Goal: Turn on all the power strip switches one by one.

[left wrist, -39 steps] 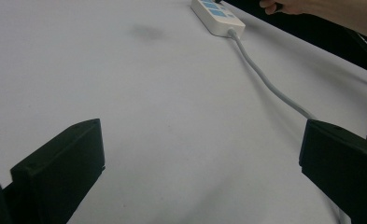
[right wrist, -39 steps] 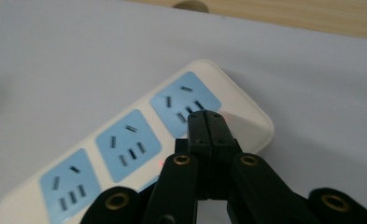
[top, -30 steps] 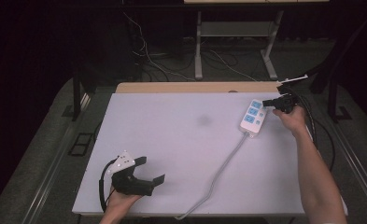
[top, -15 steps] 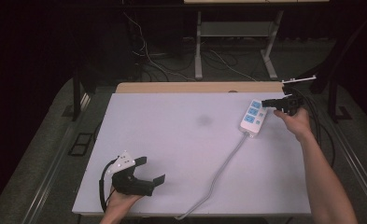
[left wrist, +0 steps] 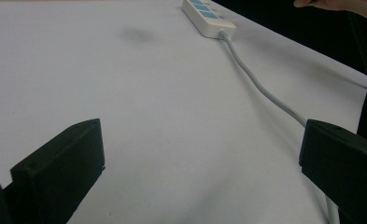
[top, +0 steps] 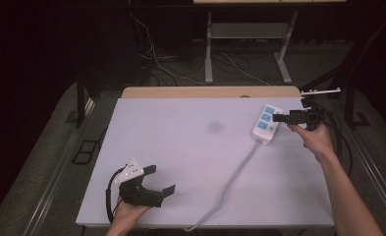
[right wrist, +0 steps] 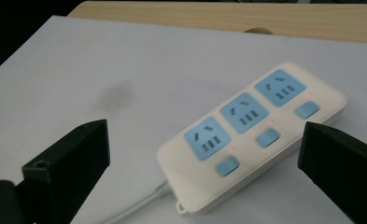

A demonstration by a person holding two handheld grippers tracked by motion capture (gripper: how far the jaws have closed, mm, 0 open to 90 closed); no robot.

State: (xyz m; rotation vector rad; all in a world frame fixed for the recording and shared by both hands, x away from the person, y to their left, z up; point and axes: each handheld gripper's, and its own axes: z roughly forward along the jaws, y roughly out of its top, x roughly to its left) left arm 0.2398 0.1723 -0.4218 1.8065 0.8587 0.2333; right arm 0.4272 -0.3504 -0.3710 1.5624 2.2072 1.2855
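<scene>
Power strip: a white plastic power strip (right wrist: pixel 253 137) with three blue socket faces and three blue push switches lies flat near the far right edge of the table, one end angled toward the far right corner.
Switches: each of the three blue switches (right wrist: pixel 268 137) has a small red lamp lit beside it, so all three outlets look switched on; that part of the work seems done.
Cord: a pale grey cord (top: pixel 234 174) leaves the near end of the strip and snakes across the table to its near edge, where it drops off; whether it is plugged in anywhere cannot be told from these views.
Right hand-held gripper: the right hand-held gripper (top: pixel 283 117) hovers just beside the strip's right side, tips pointing at it; its jaws have just been opening and now stand wide apart with nothing between them, the strip lying free below them.
Left hand-held gripper: the left hand-held gripper (top: pixel 157 180) rests low at the near left of the table, well apart from the strip, jaws spread and empty, aimed across the table toward the cord.
Table: a white-topped table (top: pixel 180 147) with a light wooden strip along its far edge; a faint grey smudge (top: pixel 214 127) marks the middle.
Progress: probably at or near the end of the switching; what is left, if anything, is drawing the right hand away from the strip.
</scene>
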